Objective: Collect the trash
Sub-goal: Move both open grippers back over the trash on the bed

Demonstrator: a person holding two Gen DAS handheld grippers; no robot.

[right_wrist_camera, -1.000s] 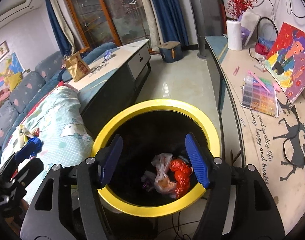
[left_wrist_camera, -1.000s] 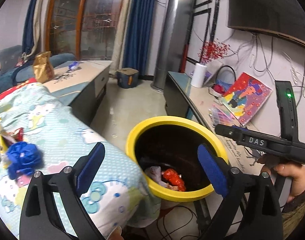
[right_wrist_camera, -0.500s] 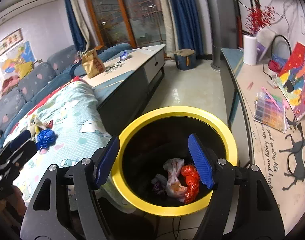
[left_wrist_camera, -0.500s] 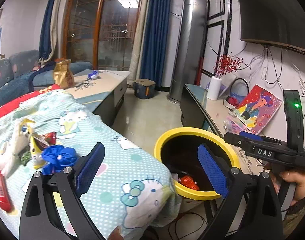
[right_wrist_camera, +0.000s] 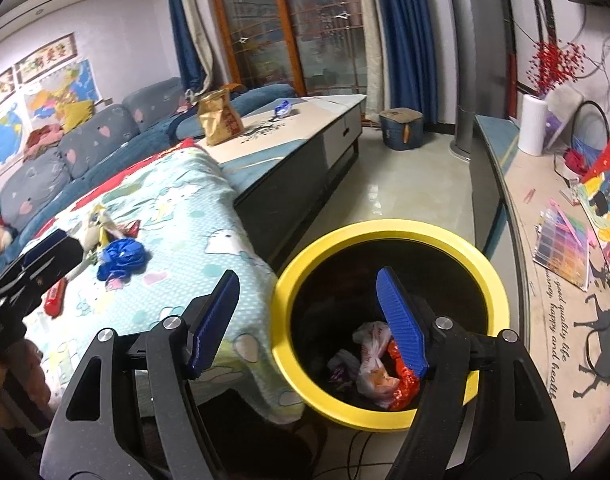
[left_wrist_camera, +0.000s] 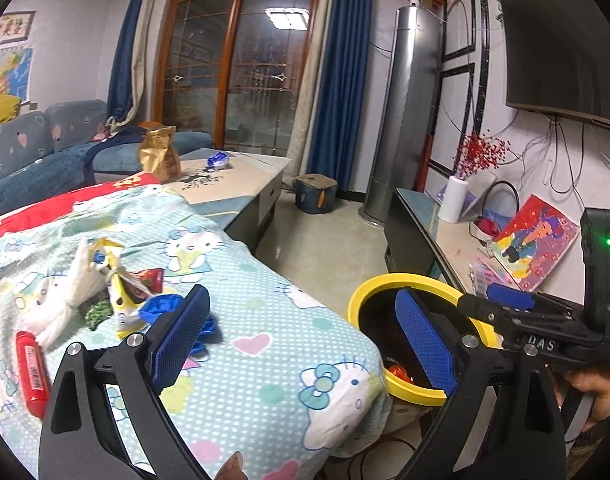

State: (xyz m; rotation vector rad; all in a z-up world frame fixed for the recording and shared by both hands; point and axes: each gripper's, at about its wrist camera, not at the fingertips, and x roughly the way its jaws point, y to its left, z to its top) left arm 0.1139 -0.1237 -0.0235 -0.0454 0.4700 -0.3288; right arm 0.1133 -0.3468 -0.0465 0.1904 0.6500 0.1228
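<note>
A yellow-rimmed black bin [right_wrist_camera: 389, 232] stands beside the cloth-covered table, with red and white wrappers [right_wrist_camera: 379, 368] inside; it also shows in the left wrist view [left_wrist_camera: 401, 280]. On the Hello Kitty cloth [left_wrist_camera: 265, 320] lies a trash pile: a crumpled blue wrapper [left_wrist_camera: 161, 306], yellow-white wrappers [left_wrist_camera: 113, 276], a red packet [left_wrist_camera: 149, 278] and a red tube [left_wrist_camera: 32, 372]. My left gripper [left_wrist_camera: 301, 340] is open and empty above the cloth, right of the pile. My right gripper [right_wrist_camera: 309, 320] is open and empty over the bin's left rim.
A coffee table [right_wrist_camera: 305, 120] behind holds a brown paper bag [right_wrist_camera: 219, 118] and a blue wrapper [right_wrist_camera: 283, 108]. A TV bench [right_wrist_camera: 545, 240] with a bead box and a painting runs along the right wall. A sofa [left_wrist_camera: 33, 148] stands far left.
My left gripper has swung left and up from over the bin to above the cloth, bringing the trash pile into view. My right gripper has backed off the bin slightly. Both stayed open.
</note>
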